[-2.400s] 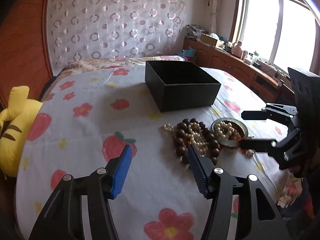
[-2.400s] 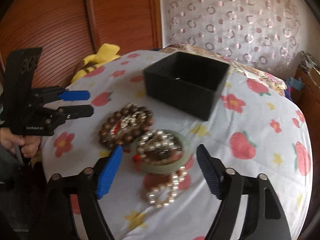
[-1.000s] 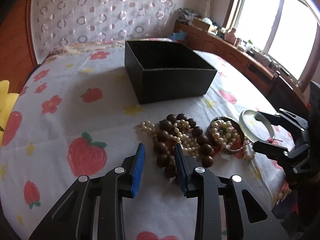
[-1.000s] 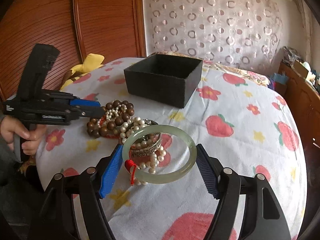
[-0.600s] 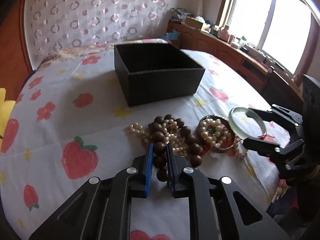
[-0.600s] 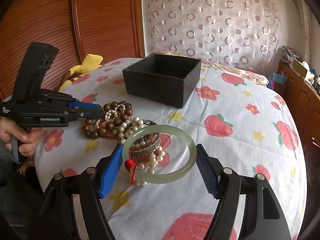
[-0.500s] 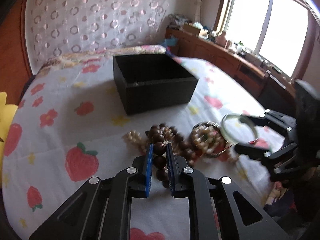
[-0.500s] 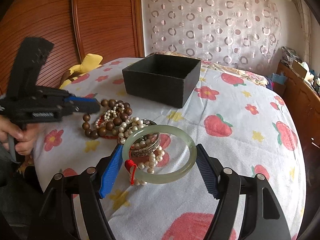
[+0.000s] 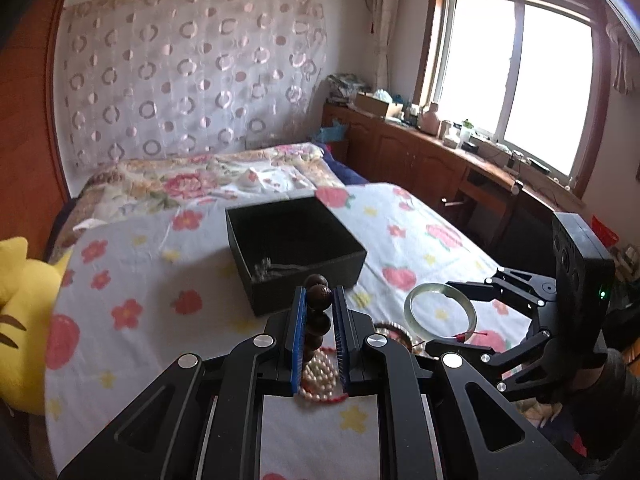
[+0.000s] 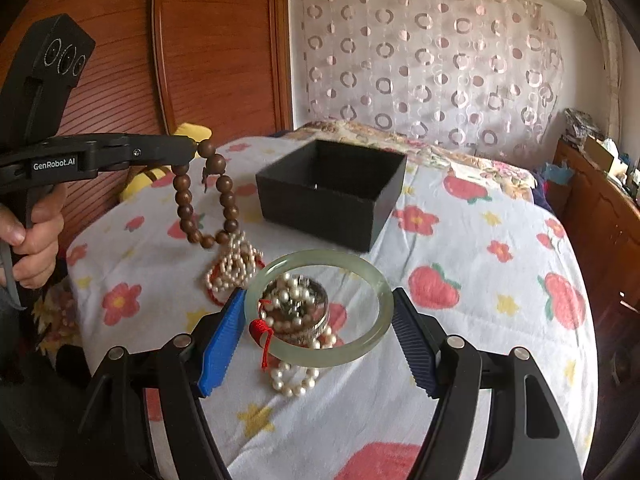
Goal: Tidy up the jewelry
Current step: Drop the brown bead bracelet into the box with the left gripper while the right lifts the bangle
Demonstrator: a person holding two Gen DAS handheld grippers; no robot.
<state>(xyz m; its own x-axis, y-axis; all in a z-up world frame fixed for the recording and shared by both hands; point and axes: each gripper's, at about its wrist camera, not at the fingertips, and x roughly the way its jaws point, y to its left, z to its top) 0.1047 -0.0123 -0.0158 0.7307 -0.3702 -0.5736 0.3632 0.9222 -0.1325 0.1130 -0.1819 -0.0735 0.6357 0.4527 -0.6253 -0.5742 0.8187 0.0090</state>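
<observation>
Jewelry lies on a flowered bedspread (image 10: 460, 320) in front of an open black box (image 10: 332, 196). The right gripper (image 10: 318, 320) holds a green bangle (image 10: 320, 356) clamped across its width between the pads, above a bowl (image 10: 316, 312) of pearls (image 10: 292, 380). The left gripper (image 9: 319, 312) pinches brown beads (image 10: 208, 200), hanging over a pearl strand (image 10: 232, 264)

Home bedroom.
Shown by a bed (image 9: 140, 280) under a strawberry-print sheet, a wooden headboard (image 10: 216, 48), a curtained wall, a plush toy (image 9: 24, 320).
</observation>
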